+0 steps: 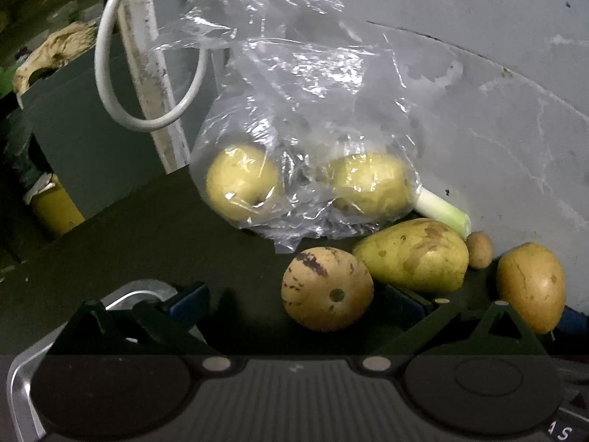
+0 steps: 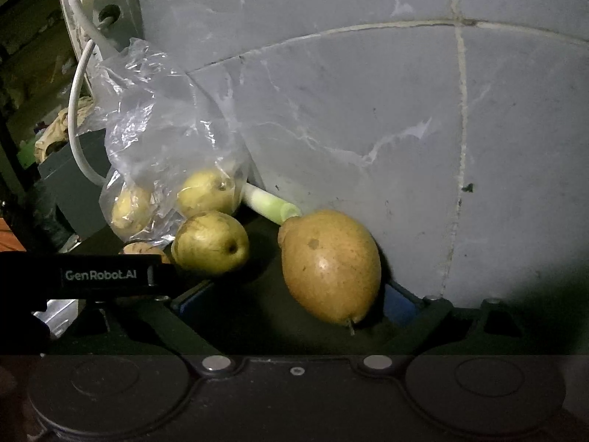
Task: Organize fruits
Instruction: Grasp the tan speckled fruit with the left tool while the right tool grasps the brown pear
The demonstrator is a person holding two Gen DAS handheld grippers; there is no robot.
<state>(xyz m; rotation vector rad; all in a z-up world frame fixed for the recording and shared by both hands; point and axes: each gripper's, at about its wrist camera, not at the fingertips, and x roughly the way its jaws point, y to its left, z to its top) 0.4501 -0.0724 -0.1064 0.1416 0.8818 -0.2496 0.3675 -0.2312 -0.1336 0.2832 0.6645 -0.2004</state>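
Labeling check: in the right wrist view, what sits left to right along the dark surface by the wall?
Left gripper → plastic bag holding two pears → loose greenish pear → leek stalk → big brown pear, between the right gripper's open fingers.

Pears [image 1: 412, 256] yellow-green – one pear [image 1: 327, 289] tan, brown-blotched; bag [image 1: 294, 110] clear; wall [image 2: 368, 110] grey, white-veined.

Grey marbled wall [image 2: 368, 110] — dark counter [image 1: 165, 228], dim light.
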